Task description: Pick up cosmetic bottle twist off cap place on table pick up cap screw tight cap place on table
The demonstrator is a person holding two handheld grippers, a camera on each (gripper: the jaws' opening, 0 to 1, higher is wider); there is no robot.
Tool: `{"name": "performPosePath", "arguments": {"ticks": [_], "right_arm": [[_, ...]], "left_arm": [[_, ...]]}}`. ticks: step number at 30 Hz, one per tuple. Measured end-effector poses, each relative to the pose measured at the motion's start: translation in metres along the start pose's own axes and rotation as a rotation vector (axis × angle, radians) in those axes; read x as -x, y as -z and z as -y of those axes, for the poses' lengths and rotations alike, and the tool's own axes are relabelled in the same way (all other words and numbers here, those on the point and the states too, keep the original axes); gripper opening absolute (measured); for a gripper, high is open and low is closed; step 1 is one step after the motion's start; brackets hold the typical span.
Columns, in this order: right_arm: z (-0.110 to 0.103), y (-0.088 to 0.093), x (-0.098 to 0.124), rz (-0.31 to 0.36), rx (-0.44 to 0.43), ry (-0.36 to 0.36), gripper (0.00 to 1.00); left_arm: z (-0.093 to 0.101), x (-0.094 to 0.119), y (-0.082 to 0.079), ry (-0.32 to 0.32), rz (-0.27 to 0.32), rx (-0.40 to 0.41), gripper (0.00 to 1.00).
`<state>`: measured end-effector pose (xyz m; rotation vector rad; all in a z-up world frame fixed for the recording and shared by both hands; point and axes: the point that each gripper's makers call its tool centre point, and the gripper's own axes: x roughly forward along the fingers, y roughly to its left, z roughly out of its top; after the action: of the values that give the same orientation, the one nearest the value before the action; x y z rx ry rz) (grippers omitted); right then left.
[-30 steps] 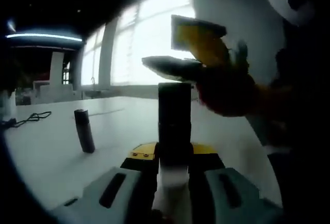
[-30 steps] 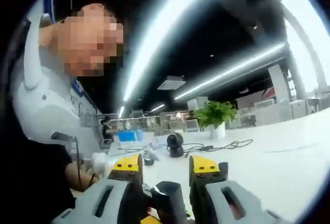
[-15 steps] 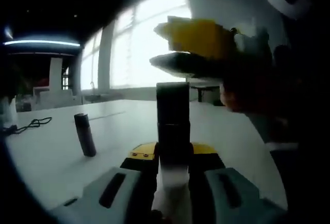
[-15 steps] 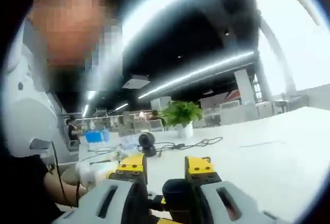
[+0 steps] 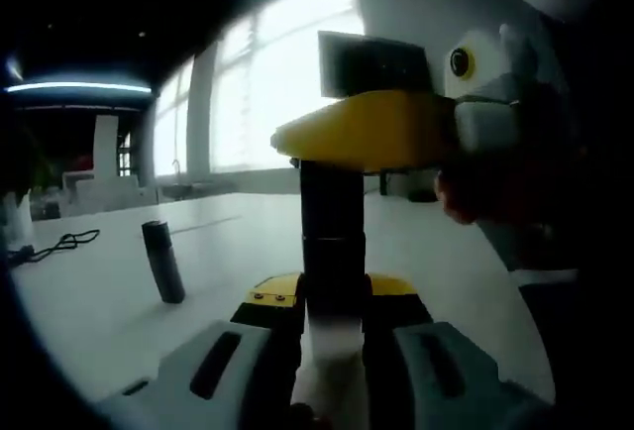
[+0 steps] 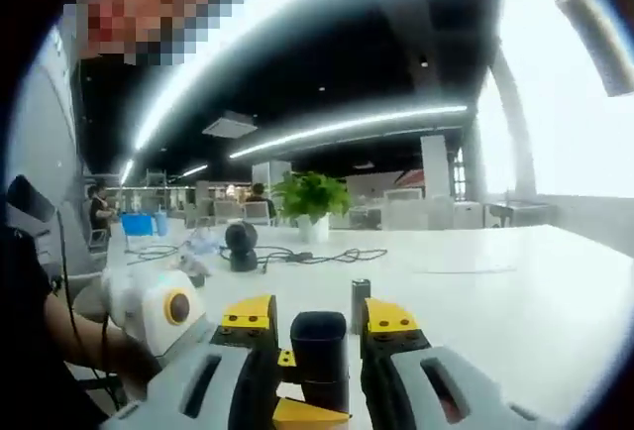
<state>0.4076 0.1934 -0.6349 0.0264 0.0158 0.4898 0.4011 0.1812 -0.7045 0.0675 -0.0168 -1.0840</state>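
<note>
A cosmetic bottle (image 5: 333, 252) stands upright between the jaws of the left gripper (image 5: 331, 336), its pale lower body pinched between the grey jaw blocks and its dark cap (image 5: 333, 200) rising above them, in the left gripper view. The jaws are closed against the bottle's sides, holding it clear above the white table (image 5: 89, 311).

The right gripper (image 5: 396, 133) reaches in from the right of the bottle, its yellow jaw lying across the very top of the cap; from this angle only that one jaw face shows, so whether it is touching the cap or just in front of it is hard to say.

In the right gripper view, the same black cap (image 6: 319, 346) sits between the two yellow-tipped jaws of the right gripper (image 6: 319, 336), which stand close on either side of it and appear to be clamped on it. Below the cap, a yellow edge of the left gripper (image 6: 309, 414) shows at the bottom of the view.

To the left of the bottle, well apart from it, a second dark tube (image 5: 163, 262) stands upright on the table; it shows again just behind the cap as a small dark cylinder (image 6: 361, 305). Farther back on the table (image 6: 515, 291) beyond the bottle are a black cable (image 6: 317, 255), a round dark device (image 6: 241, 247) and a potted plant (image 6: 311, 204). A person's gloved hand (image 6: 149, 306) grips a gripper to the left of the cap.
</note>
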Motion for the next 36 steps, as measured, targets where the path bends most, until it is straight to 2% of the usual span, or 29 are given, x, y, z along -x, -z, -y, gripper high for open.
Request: {"name": "performPosePath", "arguments": {"ticks": [5, 10, 14, 16, 18, 24, 30, 36], "right_arm": [[-0.004, 0.007, -0.002, -0.018, 0.044, 0.007, 0.25], [-0.002, 0.004, -0.001, 0.004, 0.044, 0.038, 0.16], [-0.001, 0.011, 0.000, -0.030, 0.061, 0.044, 0.21], [-0.002, 0.013, 0.001, -0.030, 0.053, 0.036, 0.19], [0.003, 0.012, 0.003, -0.024, 0.066, 0.060, 0.15], [0.001, 0.012, 0.002, -0.019, 0.067, 0.051, 0.15], [0.000, 0.013, 0.003, -0.020, 0.068, -0.007, 0.15], [-0.003, 0.013, 0.000, -0.033, 0.070, -0.109, 0.15]], "left_arm": [[-0.001, 0.000, 0.001, -0.002, -0.001, 0.000, 0.12], [-0.002, 0.000, 0.001, -0.005, 0.000, -0.001, 0.12], [-0.002, 0.000, 0.001, -0.005, 0.000, -0.004, 0.12], [-0.002, 0.000, 0.001, -0.005, 0.000, -0.003, 0.12], [-0.001, 0.000, 0.001, -0.003, 0.001, -0.006, 0.12], [-0.001, 0.000, 0.001, -0.003, 0.000, -0.004, 0.12], [-0.001, 0.000, 0.000, -0.003, 0.000, -0.001, 0.12], [-0.002, 0.000, 0.001, -0.004, -0.003, 0.009, 0.12]]}}
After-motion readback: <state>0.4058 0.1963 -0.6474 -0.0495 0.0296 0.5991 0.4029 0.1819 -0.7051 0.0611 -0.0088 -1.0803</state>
